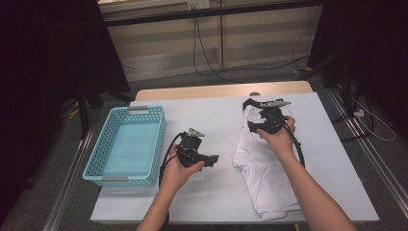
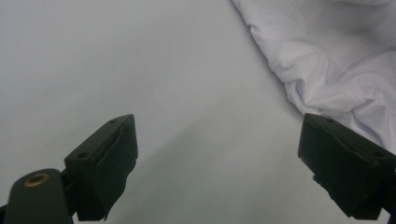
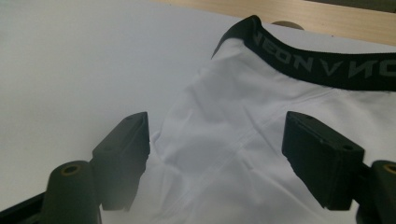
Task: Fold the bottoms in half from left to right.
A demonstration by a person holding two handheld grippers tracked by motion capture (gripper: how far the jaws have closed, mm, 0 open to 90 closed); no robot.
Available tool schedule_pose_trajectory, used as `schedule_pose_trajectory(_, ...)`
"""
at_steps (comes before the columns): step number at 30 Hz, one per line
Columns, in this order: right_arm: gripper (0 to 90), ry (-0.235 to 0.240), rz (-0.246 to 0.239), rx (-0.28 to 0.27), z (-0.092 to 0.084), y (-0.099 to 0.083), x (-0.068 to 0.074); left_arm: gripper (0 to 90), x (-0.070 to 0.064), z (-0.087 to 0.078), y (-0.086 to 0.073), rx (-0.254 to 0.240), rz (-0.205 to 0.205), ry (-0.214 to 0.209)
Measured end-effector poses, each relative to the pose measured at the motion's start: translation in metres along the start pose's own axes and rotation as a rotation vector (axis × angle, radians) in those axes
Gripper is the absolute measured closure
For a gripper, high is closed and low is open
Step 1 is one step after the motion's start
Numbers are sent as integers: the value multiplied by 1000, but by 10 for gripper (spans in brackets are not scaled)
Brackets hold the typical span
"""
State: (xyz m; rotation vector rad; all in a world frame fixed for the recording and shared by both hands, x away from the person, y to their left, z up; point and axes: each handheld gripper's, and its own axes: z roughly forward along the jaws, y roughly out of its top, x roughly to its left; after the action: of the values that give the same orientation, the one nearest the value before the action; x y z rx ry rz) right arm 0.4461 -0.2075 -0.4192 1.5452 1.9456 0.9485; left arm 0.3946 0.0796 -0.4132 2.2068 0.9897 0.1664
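A white garment [image 1: 262,168] with a black lettered waistband [image 1: 269,102] lies crumpled on the right half of the table. My right gripper [image 1: 255,118] hovers over its far end, just short of the waistband [image 3: 317,65]. In the right gripper view its jaws [image 3: 217,149] stand wide apart above the white cloth [image 3: 233,116] without pinching it. My left gripper [image 1: 214,159] is held near the table's middle and points right toward the garment. It is open with nothing between its jaws [image 2: 217,154], and the garment's edge [image 2: 327,60] lies just beyond the right jaw.
A light blue plastic basket [image 1: 161,139] with nothing in it stands at the table's left. A white sheet [image 1: 211,120] covers the table, with a wooden edge [image 1: 221,90] showing at the back. Cables and dark stands are on the floor behind.
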Motion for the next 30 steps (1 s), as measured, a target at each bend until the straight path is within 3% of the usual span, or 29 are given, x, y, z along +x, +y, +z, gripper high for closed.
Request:
schedule_pose_trajectory(13,292,-16,53,4,32,6,1,116,2,2,-1,7,4,2)
schedule_pose_trajectory(22,323,-33,29,11,52,9,8,116,5,4,-3,16,-2,0)
schedule_pose_trajectory(26,332,-39,29,42,62,4,7,116,6,5,-3,15,0,5)
schedule_pose_trajectory(30,338,-61,-3,57,69,0,10,119,6,6,-3,4,-4,19)
